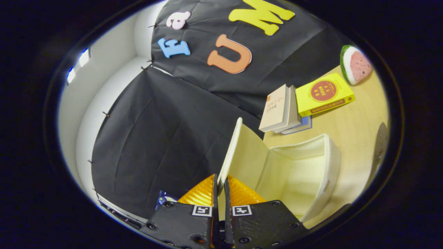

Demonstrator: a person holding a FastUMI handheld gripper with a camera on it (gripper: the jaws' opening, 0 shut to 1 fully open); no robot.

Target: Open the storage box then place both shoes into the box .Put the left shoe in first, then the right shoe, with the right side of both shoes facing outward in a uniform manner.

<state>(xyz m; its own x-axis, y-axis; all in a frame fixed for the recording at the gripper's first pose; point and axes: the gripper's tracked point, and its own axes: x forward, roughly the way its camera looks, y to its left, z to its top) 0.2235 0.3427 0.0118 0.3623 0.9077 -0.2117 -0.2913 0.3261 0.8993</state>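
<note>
Tongs (220,185) pinch the cream fabric lid (238,152) by its edge, swinging it upright so the cream storage box (325,162) gapes for shoes.

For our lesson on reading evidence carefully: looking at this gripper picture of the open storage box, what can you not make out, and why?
- Gripper fingers close on the lid edge; the contact itself is hidden by the fingers.
- Storage box: its near corner is hidden behind the gripper body, gripper view.
- Dark object beyond the box: cut off at the rim, unidentifiable.
- Book under the stacked books: mostly covered.
- Yellow book cover print: too small.
</note>
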